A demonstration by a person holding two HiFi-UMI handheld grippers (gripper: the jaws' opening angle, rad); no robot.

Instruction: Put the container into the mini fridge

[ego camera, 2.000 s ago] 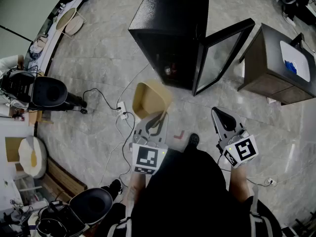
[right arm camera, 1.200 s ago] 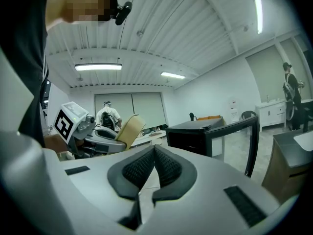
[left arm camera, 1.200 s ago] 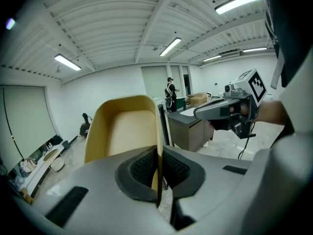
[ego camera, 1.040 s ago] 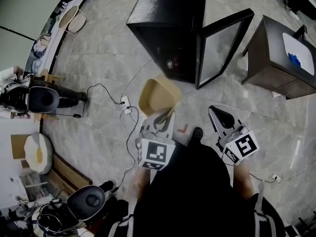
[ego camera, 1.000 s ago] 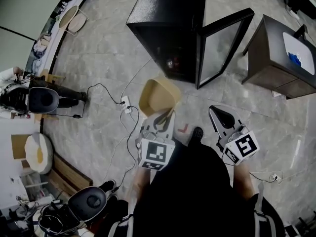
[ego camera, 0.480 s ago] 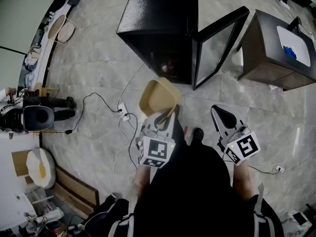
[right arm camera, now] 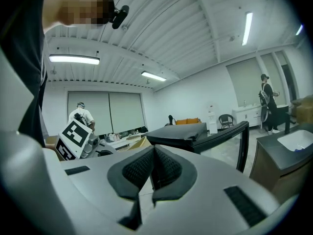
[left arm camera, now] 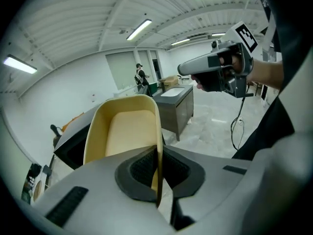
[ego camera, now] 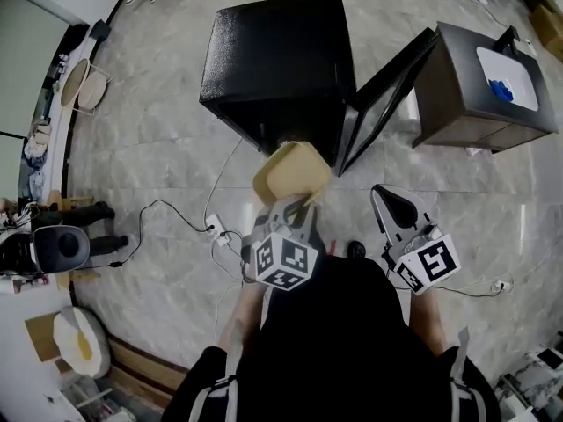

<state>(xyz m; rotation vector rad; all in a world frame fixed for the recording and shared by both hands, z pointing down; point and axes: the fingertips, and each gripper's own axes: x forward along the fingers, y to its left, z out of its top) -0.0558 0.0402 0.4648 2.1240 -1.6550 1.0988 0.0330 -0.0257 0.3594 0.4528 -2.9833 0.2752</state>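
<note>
Left tongs (ego camera: 296,206) pinching the rim of a tan plastic container (ego camera: 288,170), centre of head view, just before the open black mini fridge (ego camera: 273,60), right tongs (ego camera: 381,193) pressed together, empty, lower right.

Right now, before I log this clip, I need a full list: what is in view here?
mini fridge: one, black, on the floor ahead, its door open to the right
container: one, tan, empty, held up in front of the fridge's opening
cabinet: one, dark grey, right of the fridge door
power strip: one, white, on the floor to the left, with cables
chair: one, black, far left
floor: grey marble tile
left gripper: one, grey, shut on the container's wall
right gripper: one, grey, jaws together, empty, at the right
</note>
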